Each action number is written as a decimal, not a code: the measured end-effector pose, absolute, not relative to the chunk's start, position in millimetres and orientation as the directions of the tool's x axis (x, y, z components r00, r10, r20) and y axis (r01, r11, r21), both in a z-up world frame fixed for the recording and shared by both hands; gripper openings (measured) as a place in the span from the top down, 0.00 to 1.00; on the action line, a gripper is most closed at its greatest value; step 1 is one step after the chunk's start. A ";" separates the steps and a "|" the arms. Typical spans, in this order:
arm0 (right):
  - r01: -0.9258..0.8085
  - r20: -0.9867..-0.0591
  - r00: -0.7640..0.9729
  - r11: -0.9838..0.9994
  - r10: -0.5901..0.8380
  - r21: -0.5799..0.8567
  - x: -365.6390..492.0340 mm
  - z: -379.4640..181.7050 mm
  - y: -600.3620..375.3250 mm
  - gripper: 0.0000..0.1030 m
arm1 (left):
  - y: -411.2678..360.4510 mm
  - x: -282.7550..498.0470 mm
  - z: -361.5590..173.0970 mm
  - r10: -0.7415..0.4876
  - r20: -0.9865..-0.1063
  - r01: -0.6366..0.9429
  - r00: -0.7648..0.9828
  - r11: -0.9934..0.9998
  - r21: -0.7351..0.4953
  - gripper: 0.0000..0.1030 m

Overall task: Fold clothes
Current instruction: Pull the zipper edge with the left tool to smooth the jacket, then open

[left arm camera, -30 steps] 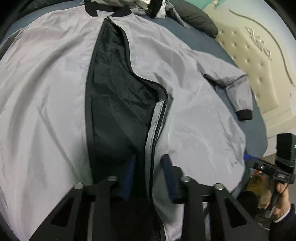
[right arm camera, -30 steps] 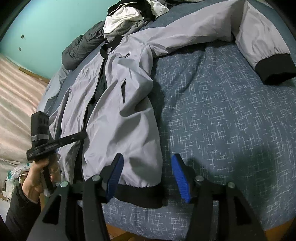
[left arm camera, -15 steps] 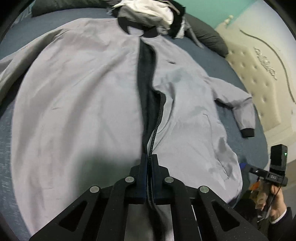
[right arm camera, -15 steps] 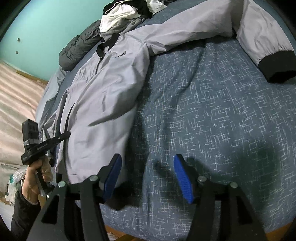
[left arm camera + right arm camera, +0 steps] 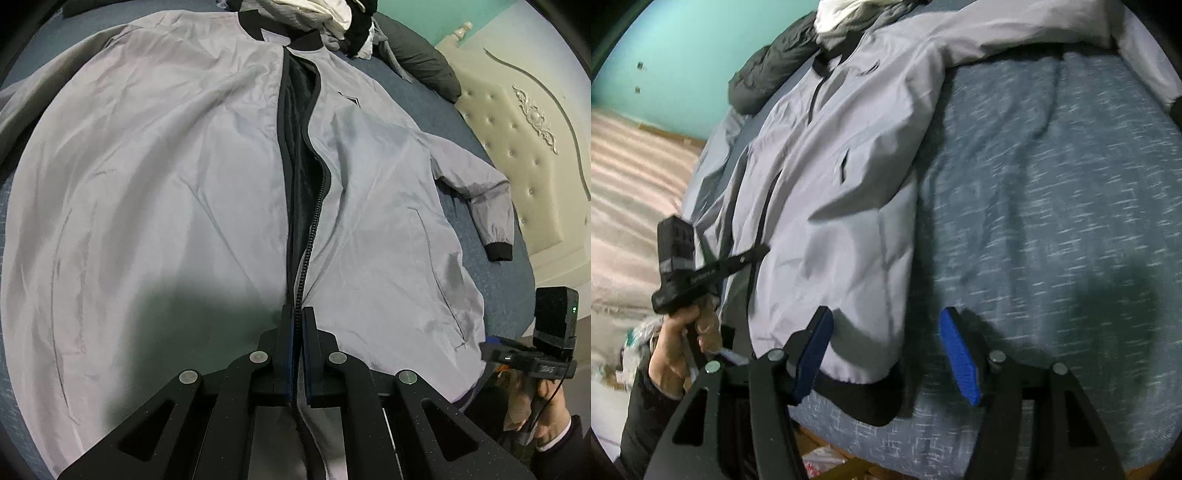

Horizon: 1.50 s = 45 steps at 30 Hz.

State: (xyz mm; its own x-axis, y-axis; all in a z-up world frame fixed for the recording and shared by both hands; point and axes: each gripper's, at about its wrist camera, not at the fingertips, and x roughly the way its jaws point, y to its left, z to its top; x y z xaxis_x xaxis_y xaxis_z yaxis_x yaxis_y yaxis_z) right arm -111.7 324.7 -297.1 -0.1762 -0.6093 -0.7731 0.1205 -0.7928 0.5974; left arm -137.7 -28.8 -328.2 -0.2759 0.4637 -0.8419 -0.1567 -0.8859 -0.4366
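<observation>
Left wrist view only: the jacket's (image 5: 177, 192) whole front, spread flat on the bed (image 5: 439, 96), black lining showing down the open zip; headboard (image 5: 532, 147) far right.
Right wrist view only: the jacket's black hem band (image 5: 864, 398) at the bed's near edge, a chest pocket slit, teal wall (image 5: 683, 44) behind.
Left gripper (image 5: 298, 354): jaws pressed together, pinching the zipper edge (image 5: 308, 240) near the hem.
Right gripper (image 5: 886, 354): jaws spread and closing; the hem corner lies between the blue pads (image 5: 956, 354), no pad pressing it.
Hands: each grips its handle at the bed's foot, both tools tilted down toward the cloth.
Far end: clothes pile (image 5: 332, 14) beyond the collar.
</observation>
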 end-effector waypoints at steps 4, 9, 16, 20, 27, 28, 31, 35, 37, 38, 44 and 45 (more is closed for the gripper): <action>0.146 -0.766 -0.201 -0.792 -0.610 0.593 -102.0 -294.7 324.4 0.96 | -16.5 -133.8 -327.9 0.471 -0.840 -0.174 -0.267 -0.881 -0.439 0.97; 0.107 -0.763 -0.313 -0.820 -0.565 0.563 -77.3 -268.3 359.3 0.98 | 15.1 -124.7 -329.8 0.487 -0.841 -0.220 -0.234 -0.870 -0.442 0.96; -0.035 -0.832 -0.260 -0.856 -0.490 0.516 -65.9 -291.0 384.0 0.98 | 36.6 -118.4 -339.6 0.470 -0.861 -0.224 -0.195 -0.876 -0.427 0.96; -0.064 -0.835 -0.208 -0.844 -0.510 0.532 -70.2 -301.2 377.1 0.96 | 21.5 -119.5 -327.7 0.447 -0.866 -0.211 -0.222 -0.889 -0.405 0.96; -0.035 -0.815 -0.231 -0.833 -0.531 0.552 -73.4 -292.0 366.0 0.58 | -6.0 -126.3 -330.4 0.450 -0.866 -0.151 -0.219 -0.892 -0.426 0.94; -0.034 -0.819 -0.232 -0.838 -0.524 0.545 -74.0 -290.6 363.7 0.58 | -7.8 -126.2 -329.5 0.457 -0.864 -0.152 -0.211 -0.888 -0.433 0.93; -0.022 -0.829 -0.239 -0.851 -0.505 0.525 -72.1 -286.2 365.4 0.58 | -13.9 -125.3 -317.0 0.457 -0.857 -0.162 -0.237 -0.889 -0.429 0.88; -0.002 -0.823 -0.269 -0.855 -0.500 0.519 -72.1 -276.4 366.3 0.57 | -54.1 -129.5 -295.7 0.414 -0.861 -0.146 -0.296 -0.910 -0.387 0.68; 0.006 -0.824 -0.288 -0.861 -0.489 0.509 -77.0 -271.3 367.5 0.57 | -75.0 -131.7 -285.1 0.391 -0.861 -0.136 -0.325 -0.920 -0.367 0.68; 0.010 -0.824 -0.295 -0.863 -0.485 0.505 -79.8 -269.5 367.4 0.57 | -84.6 -133.6 -280.2 0.374 -0.863 -0.134 -0.339 -0.928 -0.349 0.68; 0.115 -0.809 -0.347 -0.878 -0.474 0.465 -113.2 -244.5 359.0 0.52 | -123.3 -165.1 -257.0 0.290 -0.868 -0.126 -0.402 -0.957 -0.262 0.67; 0.137 -0.806 -0.355 -0.879 -0.473 0.456 -120.6 -240.0 356.2 0.50 | -125.7 -174.2 -253.5 0.280 -0.868 -0.128 -0.410 -0.960 -0.249 0.67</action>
